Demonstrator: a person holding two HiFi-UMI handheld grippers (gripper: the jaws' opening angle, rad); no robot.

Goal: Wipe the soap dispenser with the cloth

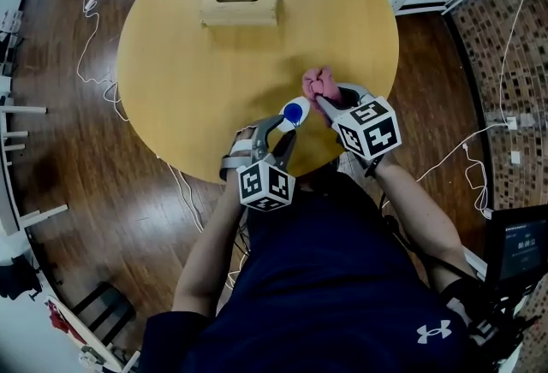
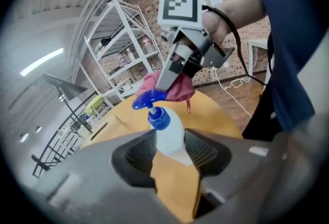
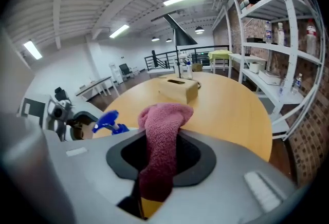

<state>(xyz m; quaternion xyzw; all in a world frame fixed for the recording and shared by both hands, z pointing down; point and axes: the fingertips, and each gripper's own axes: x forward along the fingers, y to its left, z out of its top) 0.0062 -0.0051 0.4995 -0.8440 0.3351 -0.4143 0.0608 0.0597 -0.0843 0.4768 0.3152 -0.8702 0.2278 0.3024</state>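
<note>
Left gripper (image 1: pixel 285 130) is clamped on the white soap dispenser (image 2: pixel 169 133) at the near edge of the round table (image 1: pixel 197 97). Right gripper (image 1: pixel 328 103) is clenched on the pink cloth (image 3: pixel 162 130), bunched just beside the dispenser's blue pump head. A wooden tissue box (image 1: pixel 241 3) stands at the far side.

The head view looks steeply down from above the person (image 1: pixel 342 277) onto the whole round table (image 1: pixel 171 89) and the floor (image 1: pixel 103 217) around it. The left gripper view sits close behind the soap dispenser (image 2: pixel 168 133) at the table's near edge, facing the right gripper (image 2: pixel 163 84) and shelving (image 2: pixel 121 48). The right gripper view looks close over the cloth (image 3: pixel 162 135) toward the far edge. All three views share the soap dispenser and cloth.
</note>
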